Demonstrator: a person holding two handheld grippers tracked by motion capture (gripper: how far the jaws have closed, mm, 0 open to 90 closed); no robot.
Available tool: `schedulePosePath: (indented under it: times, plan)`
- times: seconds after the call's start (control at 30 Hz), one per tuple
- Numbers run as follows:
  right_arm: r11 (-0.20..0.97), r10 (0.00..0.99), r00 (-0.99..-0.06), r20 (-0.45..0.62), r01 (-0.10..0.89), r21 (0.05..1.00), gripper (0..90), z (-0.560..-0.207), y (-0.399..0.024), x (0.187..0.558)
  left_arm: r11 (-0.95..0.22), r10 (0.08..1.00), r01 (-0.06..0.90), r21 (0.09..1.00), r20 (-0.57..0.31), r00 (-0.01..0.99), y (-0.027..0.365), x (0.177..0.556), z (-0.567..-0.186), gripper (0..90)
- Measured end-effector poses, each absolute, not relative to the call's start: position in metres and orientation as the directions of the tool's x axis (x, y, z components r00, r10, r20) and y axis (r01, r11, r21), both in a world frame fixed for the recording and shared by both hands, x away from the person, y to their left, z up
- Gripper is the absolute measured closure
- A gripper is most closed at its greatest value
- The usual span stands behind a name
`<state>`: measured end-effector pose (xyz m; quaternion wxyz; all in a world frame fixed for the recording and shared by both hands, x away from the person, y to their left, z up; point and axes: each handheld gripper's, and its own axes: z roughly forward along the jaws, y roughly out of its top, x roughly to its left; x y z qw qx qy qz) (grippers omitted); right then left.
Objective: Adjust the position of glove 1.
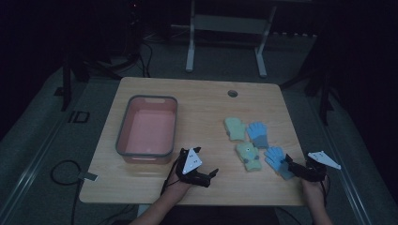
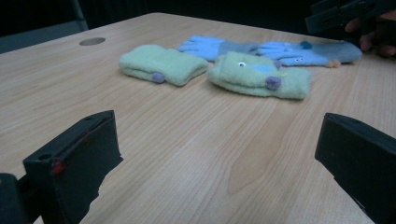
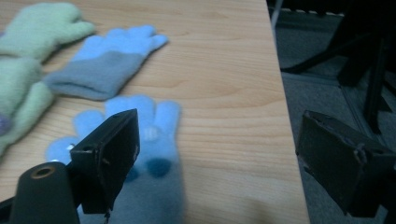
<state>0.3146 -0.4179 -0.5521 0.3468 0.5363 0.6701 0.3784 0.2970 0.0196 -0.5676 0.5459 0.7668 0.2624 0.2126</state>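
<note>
Both claws gape wide, holding nothing, above the desk (image 1: 202,101).
A pink tub (image 1: 148,129) sits at the desk's left; four gloves lie right of centre, two green (image 1: 234,128) (image 1: 248,155) and two blue (image 1: 258,133) (image 1: 277,159). The right claw (image 1: 290,165) hovers over the near blue glove; the left claw (image 1: 211,176) sits apart, aimed at the gloves.

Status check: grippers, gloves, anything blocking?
Left gripper open, empty. Right gripper open, over the near blue glove, not gripping. Four gloves loose on the table; pink bin empty. Nothing blocking.
</note>
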Motion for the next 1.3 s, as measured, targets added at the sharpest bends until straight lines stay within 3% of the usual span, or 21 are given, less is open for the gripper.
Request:
schedulePosePath:
  times: [0.43, 1.0, 1.3]
  plan:
    - [0.184, 0.982, -0.134, -0.131, 0.558, 0.809, 13.8, -0.554, -0.411, 0.321, -0.269, 0.659, 0.171, 0.948, 0.052, 0.75, 0.018, 0.296, -0.568, 0.1]
    - [0.096, 0.99, -0.142, 0.009, 0.71, 0.697, 16.0, -0.533, -0.423, 0.323, -0.269, 0.658, 0.156, 0.95, 0.063, 0.751, 0.018, 0.295, -0.568, 0.1]
    - [0.085, 0.993, -0.117, 0.009, 0.767, 0.636, 12.8, -0.519, -0.422, 0.337, -0.273, 0.655, 0.155, 0.95, 0.065, 0.753, 0.018, 0.295, -0.568, 0.1]
